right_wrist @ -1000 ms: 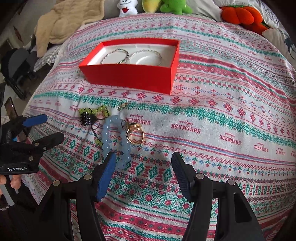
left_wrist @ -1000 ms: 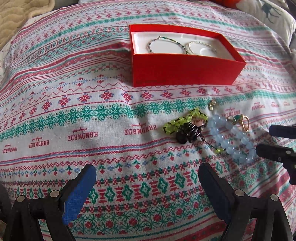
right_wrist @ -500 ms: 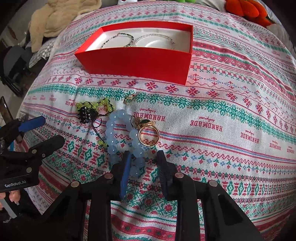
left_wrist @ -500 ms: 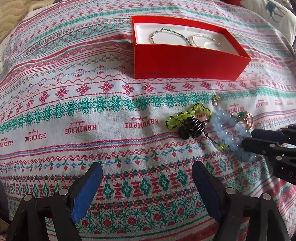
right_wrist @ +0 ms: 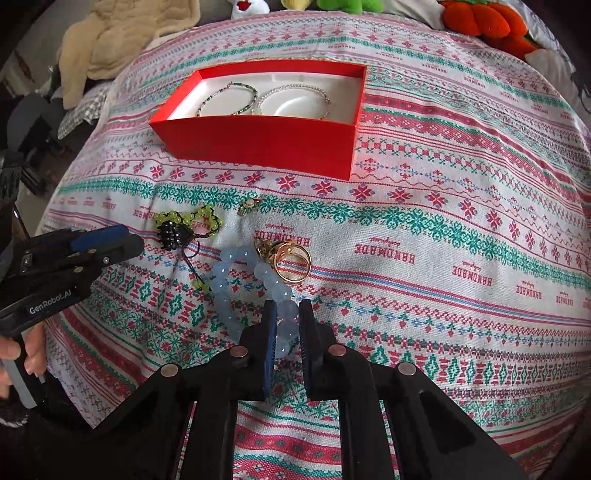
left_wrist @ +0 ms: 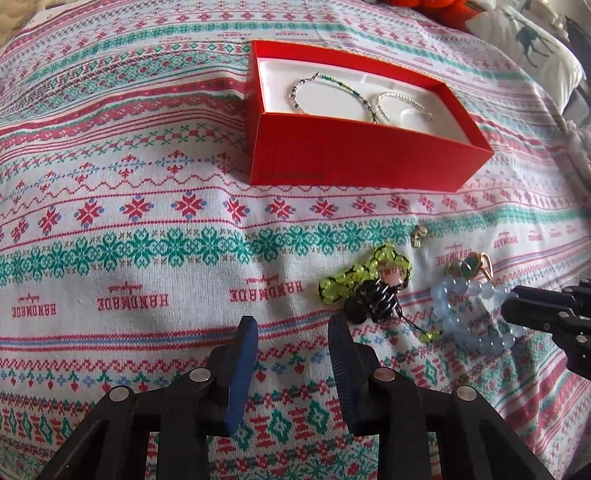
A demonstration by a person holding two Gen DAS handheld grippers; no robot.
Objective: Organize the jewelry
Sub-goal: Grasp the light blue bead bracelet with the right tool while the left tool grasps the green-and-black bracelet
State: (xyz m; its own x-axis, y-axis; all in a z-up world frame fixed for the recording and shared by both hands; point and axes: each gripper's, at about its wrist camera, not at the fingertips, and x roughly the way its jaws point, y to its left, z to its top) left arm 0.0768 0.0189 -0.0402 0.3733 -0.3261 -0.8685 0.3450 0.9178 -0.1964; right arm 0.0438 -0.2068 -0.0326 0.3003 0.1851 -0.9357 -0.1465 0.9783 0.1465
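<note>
A red box lies on the patterned cloth and holds two thin beaded bracelets. In front of it lie a pale blue bead bracelet, a gold ring, a green and black bead piece and a small gold charm. My right gripper is shut on the near end of the blue bracelet. My left gripper is half closed and empty, just left of the green and black piece.
Plush toys and a beige blanket lie at the far edge of the bed. A pillow with a deer print is at the back right. The cloth's left edge drops off near a dark chair.
My right gripper moved forward and closed its fingers on the blue bracelet. My left gripper narrowed from wide open and moved nearer the green and black piece.
</note>
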